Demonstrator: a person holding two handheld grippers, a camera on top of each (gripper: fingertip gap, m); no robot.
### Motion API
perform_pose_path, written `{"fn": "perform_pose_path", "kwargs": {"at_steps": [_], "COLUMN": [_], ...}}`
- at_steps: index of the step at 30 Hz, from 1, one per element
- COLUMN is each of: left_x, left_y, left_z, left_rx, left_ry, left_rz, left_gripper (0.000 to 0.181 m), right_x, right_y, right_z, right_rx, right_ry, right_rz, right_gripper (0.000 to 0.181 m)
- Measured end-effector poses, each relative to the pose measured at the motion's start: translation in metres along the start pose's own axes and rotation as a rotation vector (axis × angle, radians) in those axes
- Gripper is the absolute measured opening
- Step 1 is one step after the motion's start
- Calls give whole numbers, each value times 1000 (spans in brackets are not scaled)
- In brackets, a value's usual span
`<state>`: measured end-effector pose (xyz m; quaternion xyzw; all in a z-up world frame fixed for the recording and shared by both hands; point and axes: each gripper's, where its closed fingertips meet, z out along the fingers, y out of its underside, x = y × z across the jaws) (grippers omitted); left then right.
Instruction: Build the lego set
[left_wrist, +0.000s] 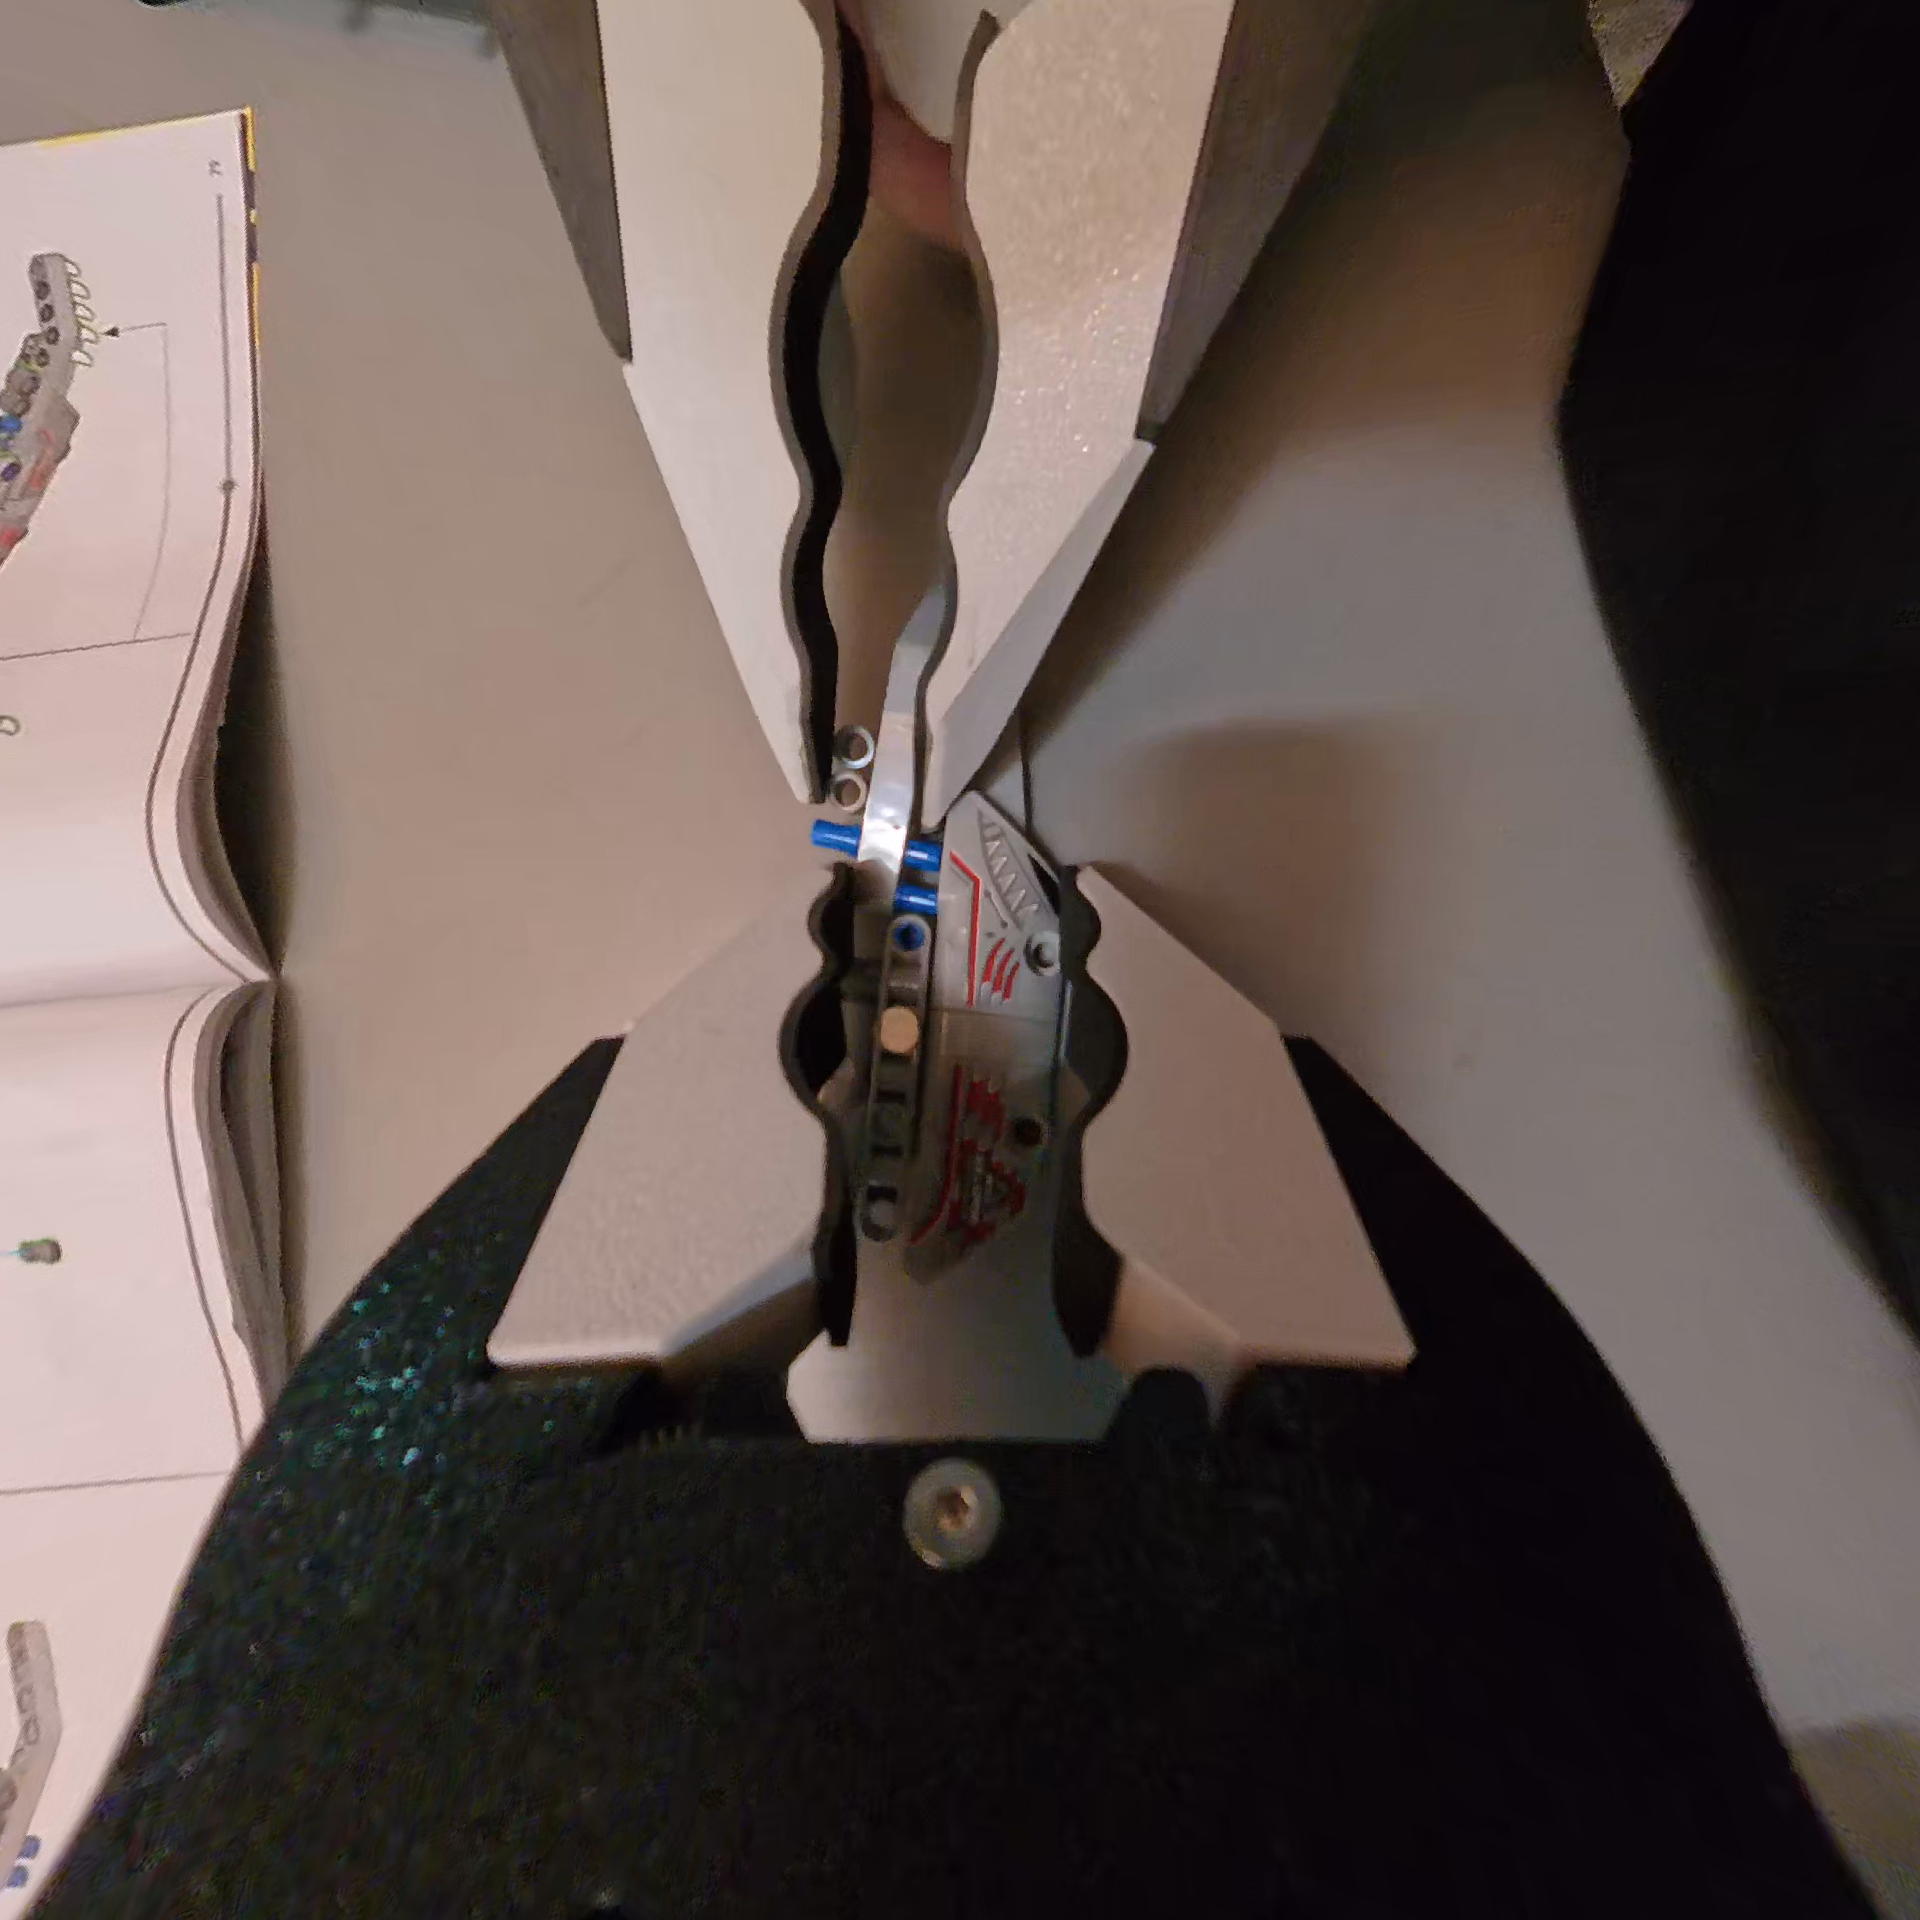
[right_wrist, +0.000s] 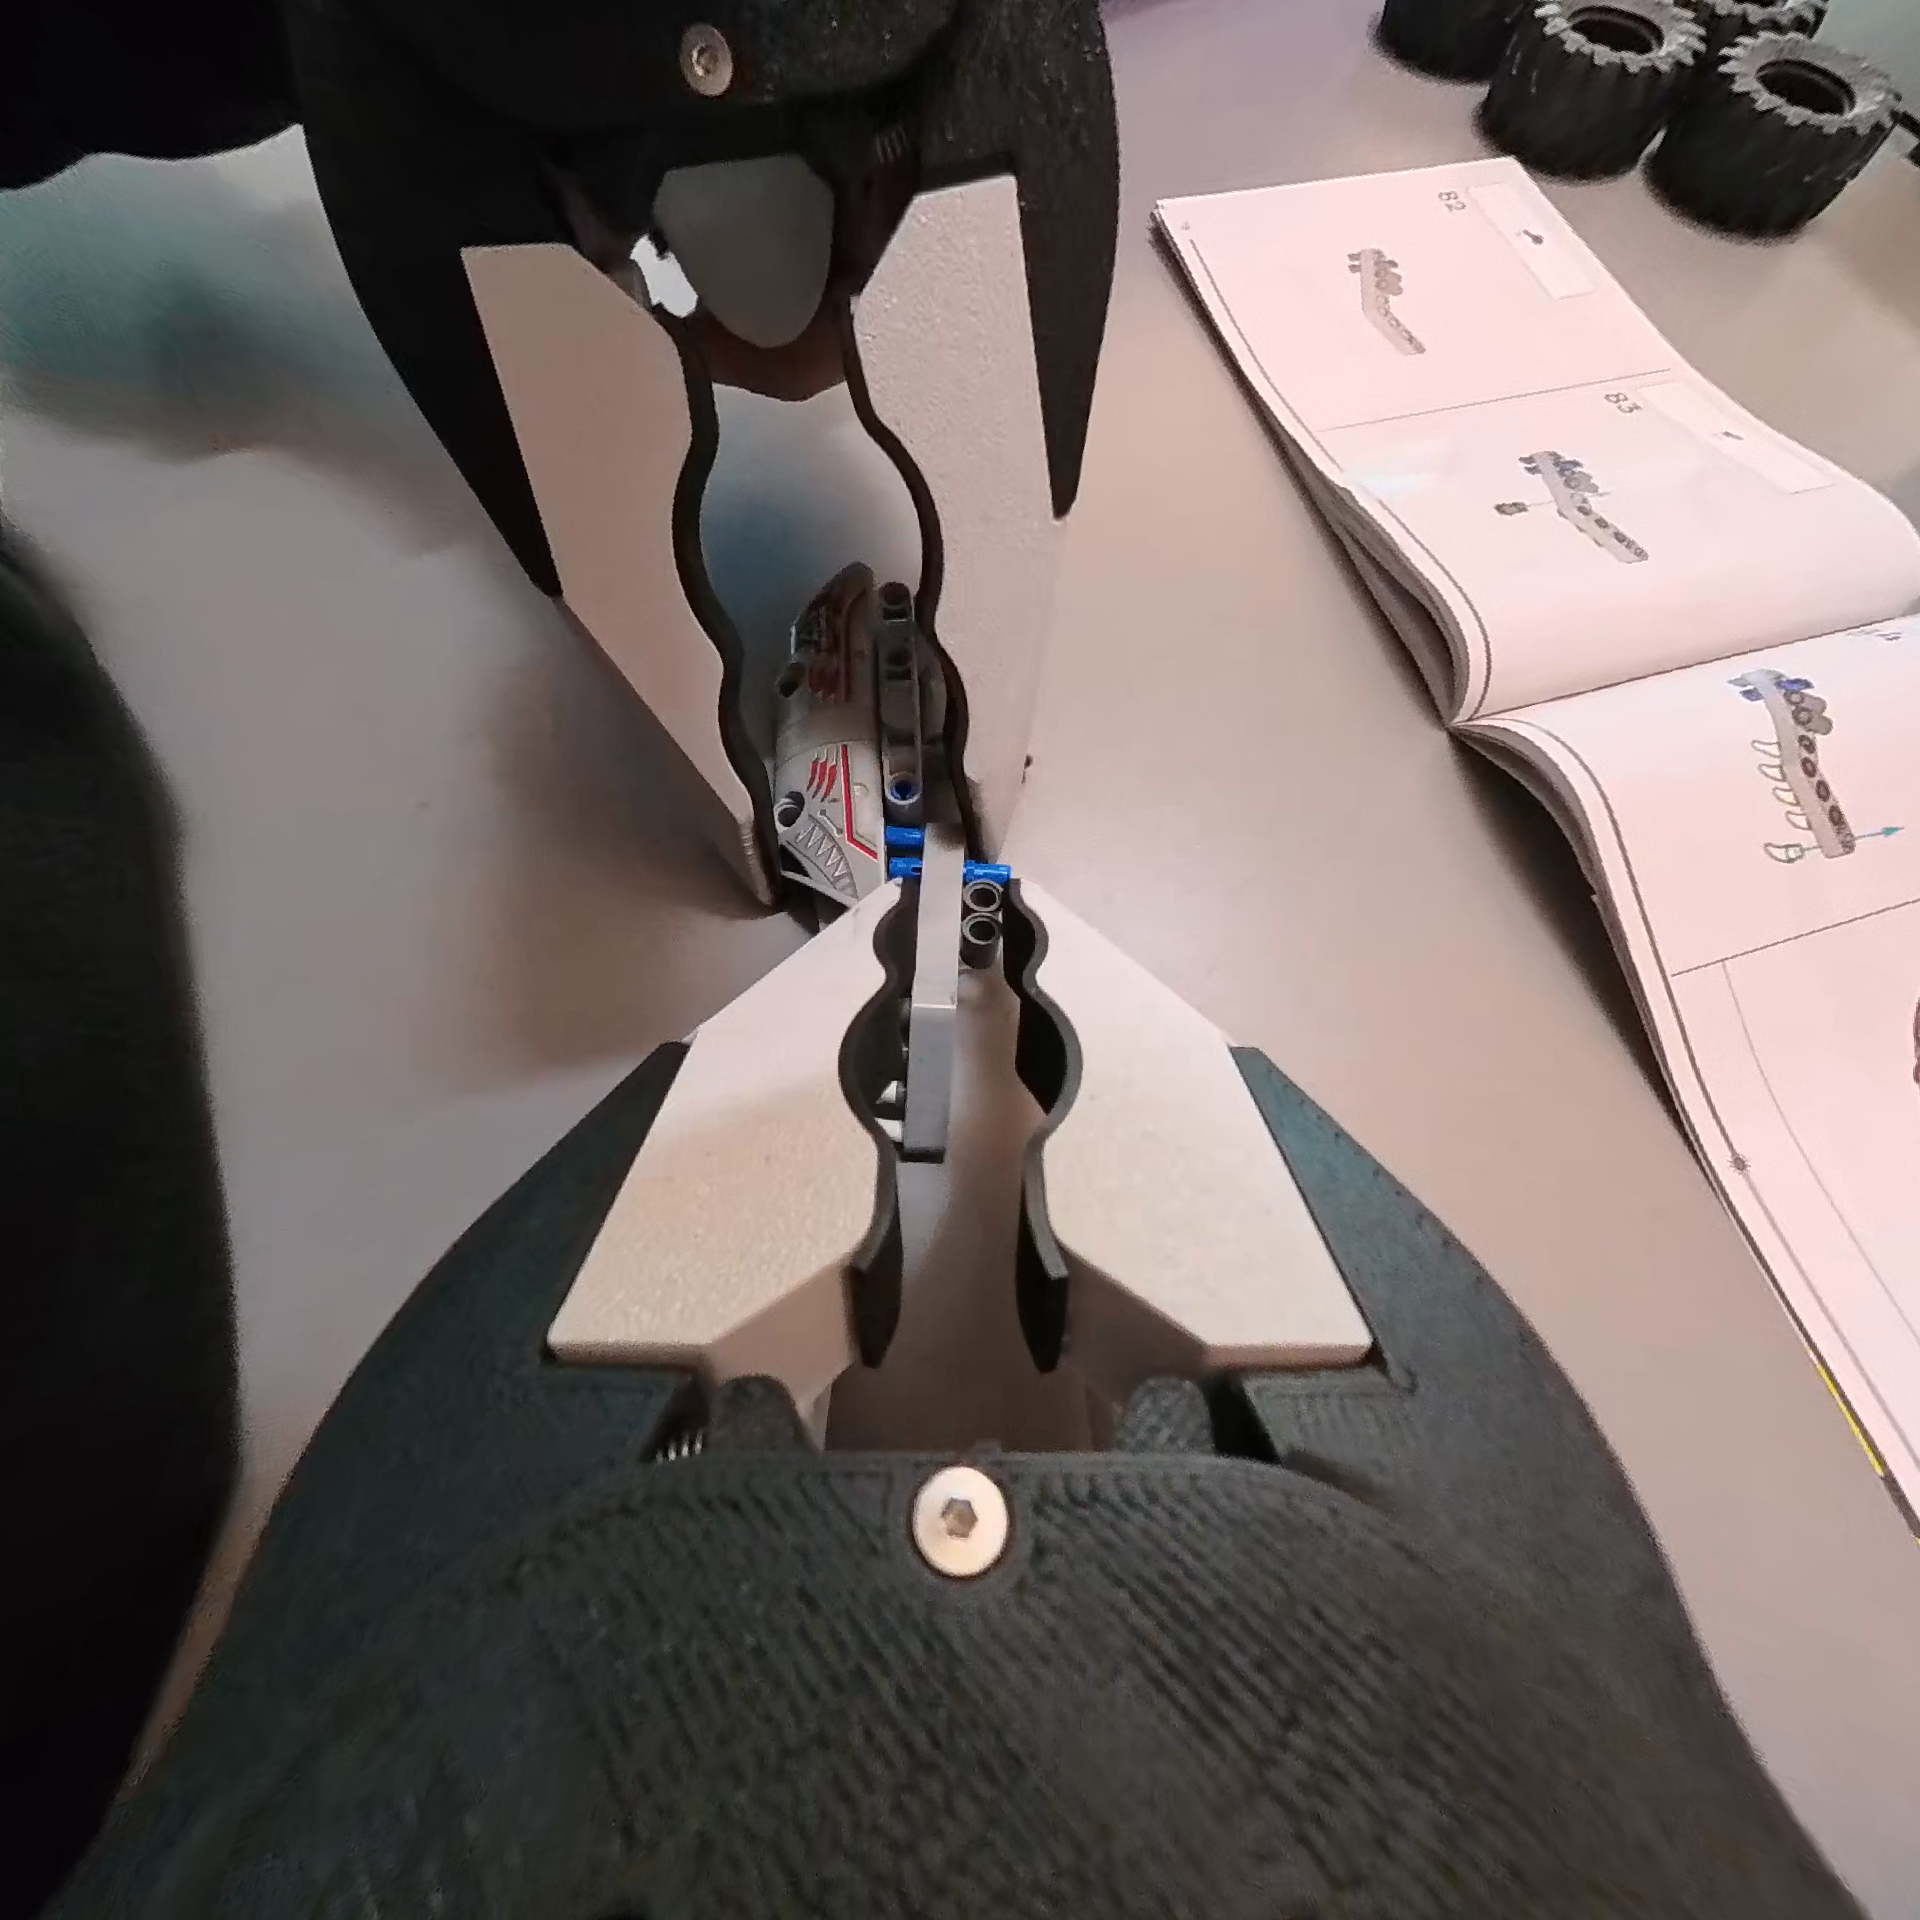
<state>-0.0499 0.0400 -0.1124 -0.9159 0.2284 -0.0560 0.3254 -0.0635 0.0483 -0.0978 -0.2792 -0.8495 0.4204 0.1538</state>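
My left gripper (left_wrist: 956, 894) is shut on a grey panel with red and shark-tooth print (left_wrist: 997, 1039) that has a dark grey beam (left_wrist: 894, 1091) fixed along it. My right gripper (right_wrist: 951, 904) is shut on a light grey beam (right_wrist: 930, 1039) carrying blue pins (right_wrist: 904, 868) and a small dark two-hole connector (right_wrist: 982, 914). The two grippers meet tip to tip. The beam's blue pins (left_wrist: 831, 834) touch the top end of the panel assembly (right_wrist: 821, 810). The right gripper (left_wrist: 883, 790) comes in from the top of the left wrist view, and the left gripper (right_wrist: 873, 842) from the top of the right wrist view.
An open instruction booklet (right_wrist: 1558, 520) lies on the grey table (right_wrist: 1195, 727), to the right in the right wrist view and at the left in the left wrist view (left_wrist: 104, 727). Black tyres (right_wrist: 1683, 94) stand behind it. A dark shape (left_wrist: 1766, 520) fills the other side.
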Motion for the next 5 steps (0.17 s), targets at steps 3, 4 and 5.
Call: {"fn": "perform_pose_path", "kwargs": {"at_steps": [3,4,5], "left_x": [0,0,-1], "left_y": [0,-1,-1], "left_z": [0,0,0], "left_rx": [-6,-5,0], "left_ry": [-2,-7,-17], "left_rz": [2,6,15], "left_gripper": [36,36,36], "right_x": [0,0,0], "right_y": [0,1,1], "right_z": [-1,-1,-1], "right_rx": [-10,-15,-18], "right_ry": [-13,-15,-14], "right_rz": [-23,-24,-31], "right_gripper": [14,14,14]}}
